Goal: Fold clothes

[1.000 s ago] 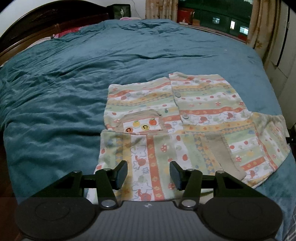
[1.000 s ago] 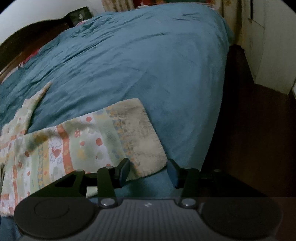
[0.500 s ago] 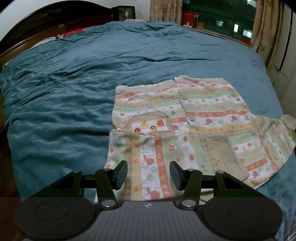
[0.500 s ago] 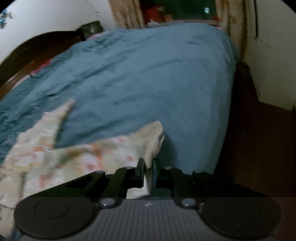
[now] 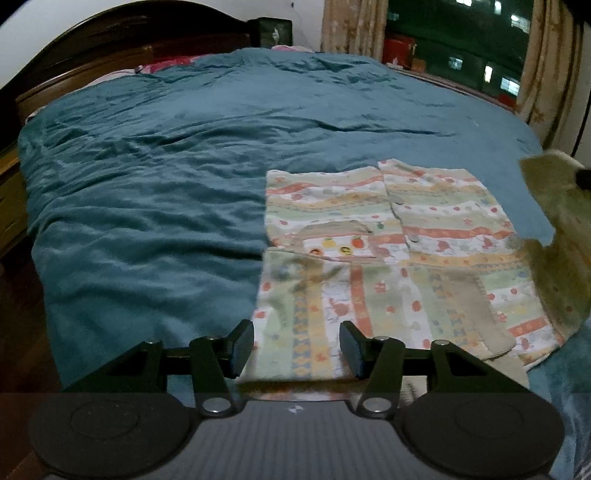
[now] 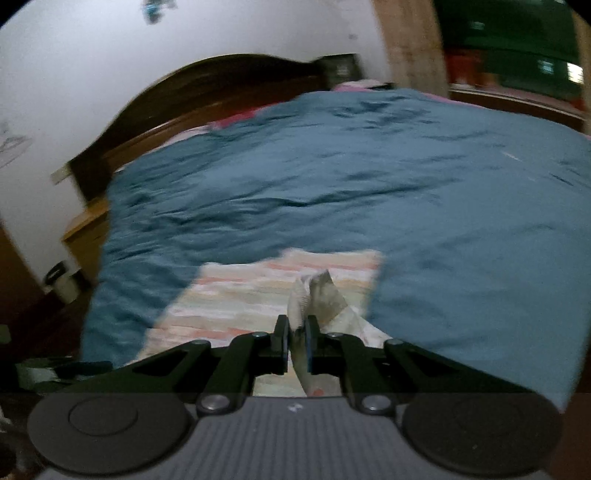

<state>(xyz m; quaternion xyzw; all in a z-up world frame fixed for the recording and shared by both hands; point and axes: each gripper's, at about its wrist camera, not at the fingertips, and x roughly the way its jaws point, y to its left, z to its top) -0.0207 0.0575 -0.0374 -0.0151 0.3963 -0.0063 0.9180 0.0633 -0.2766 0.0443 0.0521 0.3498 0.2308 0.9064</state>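
A small striped top [image 5: 388, 258] with fruit and animal prints lies on the teal bedcover [image 5: 184, 184], one sleeve folded across its lower part. My left gripper [image 5: 296, 350] hangs open just above the garment's near edge, with nothing between its fingers. In the right wrist view my right gripper [image 6: 296, 338] is shut on the cuff of the other sleeve [image 6: 317, 291], lifted above the garment's body [image 6: 258, 291]. That raised sleeve [image 5: 561, 221] shows at the right edge of the left wrist view.
A dark wooden headboard [image 5: 110, 48] runs along the far left of the bed. Curtains [image 5: 354, 26] and a night window [image 5: 454, 37] stand behind the bed. A bedside table [image 6: 88, 229] and a small bin [image 6: 62, 280] sit by the wall.
My right gripper closed on the sleeve cuff, lifted it off the bedcover and swung it over the garment. My left gripper stayed open and drifted slightly left.
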